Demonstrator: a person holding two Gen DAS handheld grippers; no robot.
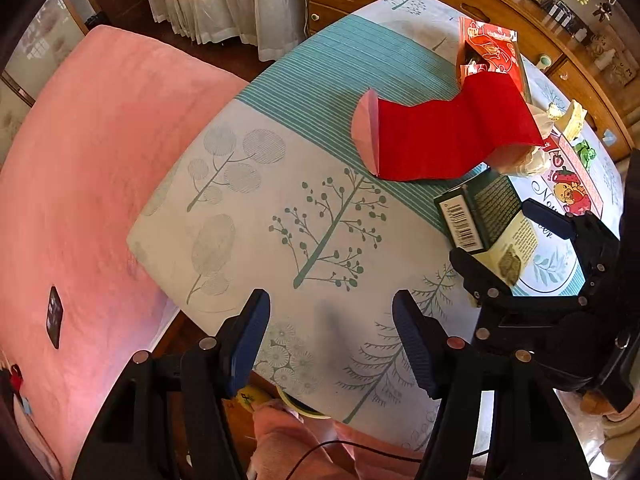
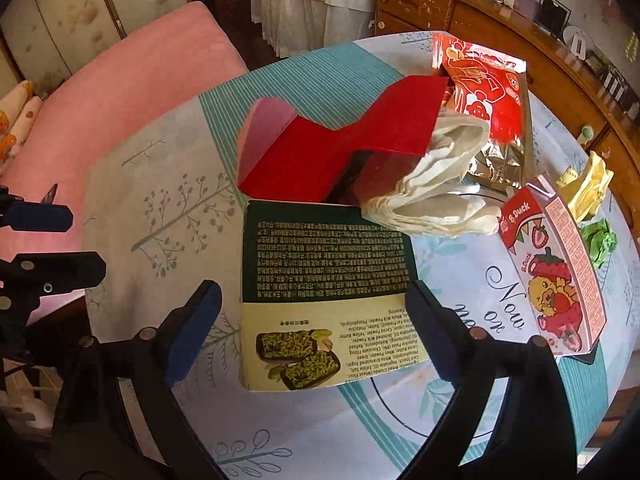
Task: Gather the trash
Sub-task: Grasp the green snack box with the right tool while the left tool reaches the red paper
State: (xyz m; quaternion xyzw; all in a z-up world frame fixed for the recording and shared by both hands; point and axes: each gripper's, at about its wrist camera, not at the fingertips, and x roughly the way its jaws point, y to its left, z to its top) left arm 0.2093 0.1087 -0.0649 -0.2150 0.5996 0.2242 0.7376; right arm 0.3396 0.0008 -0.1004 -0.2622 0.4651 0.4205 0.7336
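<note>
The green snack box (image 2: 316,280) lies flat on the worktop (image 2: 168,184), just in front of the red carton (image 2: 320,148), between the spread fingers of the right tool (image 2: 312,308). It looks like light, empty card that would crush, so pinching its long side edges seems best. The left tool (image 1: 332,320) hangs open over bare cloth, holding nothing.

Home, prob a bedroom or living rm. Pink bed/sofa (image 1: 80,168) fills the left, frilly white curtains (image 1: 224,0) at top centre, wooden dresser (image 2: 460,4) w/ knobs and knick-knacks across the upper right. Table (image 1: 260,216) w/ tree-print cloth mid-frame, snack packaging on it.
</note>
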